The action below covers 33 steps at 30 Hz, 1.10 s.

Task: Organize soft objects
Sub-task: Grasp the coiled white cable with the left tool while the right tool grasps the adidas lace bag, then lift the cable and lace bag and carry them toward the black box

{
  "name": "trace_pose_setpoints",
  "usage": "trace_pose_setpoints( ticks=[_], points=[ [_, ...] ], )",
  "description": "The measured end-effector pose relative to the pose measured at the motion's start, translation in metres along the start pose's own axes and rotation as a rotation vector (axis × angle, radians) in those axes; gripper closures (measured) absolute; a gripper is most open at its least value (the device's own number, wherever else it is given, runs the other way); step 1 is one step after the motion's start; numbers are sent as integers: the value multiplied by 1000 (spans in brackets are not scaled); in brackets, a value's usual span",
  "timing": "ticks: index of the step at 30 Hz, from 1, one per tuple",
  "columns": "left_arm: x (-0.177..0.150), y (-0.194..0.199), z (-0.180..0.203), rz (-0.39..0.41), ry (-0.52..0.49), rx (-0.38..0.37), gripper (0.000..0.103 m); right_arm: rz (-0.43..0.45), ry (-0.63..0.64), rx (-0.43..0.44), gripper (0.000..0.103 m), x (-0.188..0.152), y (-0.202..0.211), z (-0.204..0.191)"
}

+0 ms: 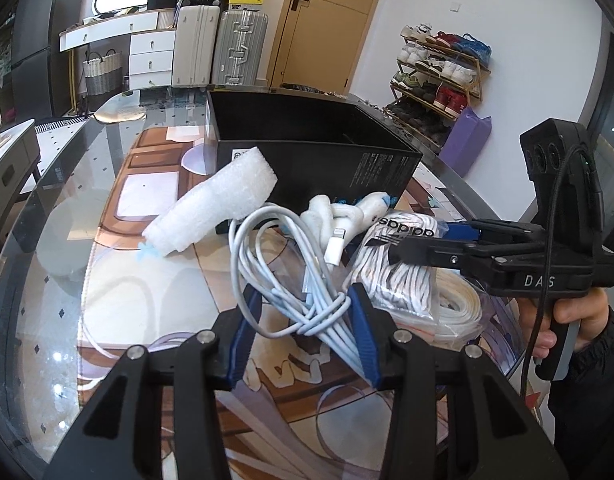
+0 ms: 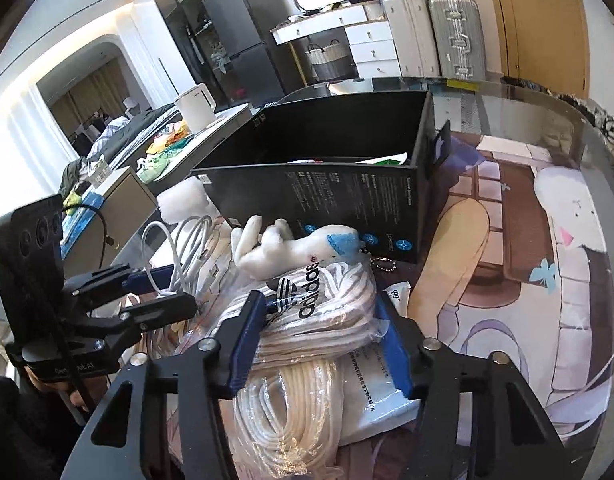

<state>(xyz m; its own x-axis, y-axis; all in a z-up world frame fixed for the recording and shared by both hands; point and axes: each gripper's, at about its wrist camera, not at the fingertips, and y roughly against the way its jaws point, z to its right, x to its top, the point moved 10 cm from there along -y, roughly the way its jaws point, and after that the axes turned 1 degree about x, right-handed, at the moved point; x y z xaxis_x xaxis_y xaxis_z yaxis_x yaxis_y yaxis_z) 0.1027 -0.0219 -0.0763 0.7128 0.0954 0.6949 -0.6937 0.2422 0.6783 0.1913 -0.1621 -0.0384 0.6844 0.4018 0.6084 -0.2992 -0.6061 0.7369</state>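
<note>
A pile of soft items lies on the table in front of an open black box [image 1: 315, 152] [image 2: 327, 184]. My left gripper [image 1: 305, 304] is open with its fingers either side of a bundled pale-blue cable [image 1: 291, 264]. My right gripper [image 2: 321, 312] is open around a clear Adidas bag of white laces [image 2: 319, 308] [image 1: 395, 256]. A white plush toy [image 2: 291, 246] [image 1: 339, 210] lies against the box. A white foam piece [image 1: 215, 204] leans on the box's left corner. A coil of white cord [image 2: 283, 412] lies under the laces.
The table has a glass top over a printed mat [image 2: 547, 280], its edge curving round at the right. A white packet [image 2: 375, 396] lies beside the cord. Suitcases [image 1: 223, 48], drawers and a shoe rack [image 1: 439, 76] stand beyond.
</note>
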Motion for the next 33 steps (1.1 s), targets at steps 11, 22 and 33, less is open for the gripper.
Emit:
trace_pose_setpoints(
  ticks=[11, 22, 33],
  points=[
    [5, 10, 2, 29, -2, -15, 65, 77, 58, -3, 78, 8, 21, -5],
    [14, 23, 13, 56, -24, -35, 65, 159, 84, -23, 79, 23, 50, -6],
    [31, 36, 20, 95, -48, -29, 65, 223, 91, -28, 80, 32, 75, -9]
  ],
)
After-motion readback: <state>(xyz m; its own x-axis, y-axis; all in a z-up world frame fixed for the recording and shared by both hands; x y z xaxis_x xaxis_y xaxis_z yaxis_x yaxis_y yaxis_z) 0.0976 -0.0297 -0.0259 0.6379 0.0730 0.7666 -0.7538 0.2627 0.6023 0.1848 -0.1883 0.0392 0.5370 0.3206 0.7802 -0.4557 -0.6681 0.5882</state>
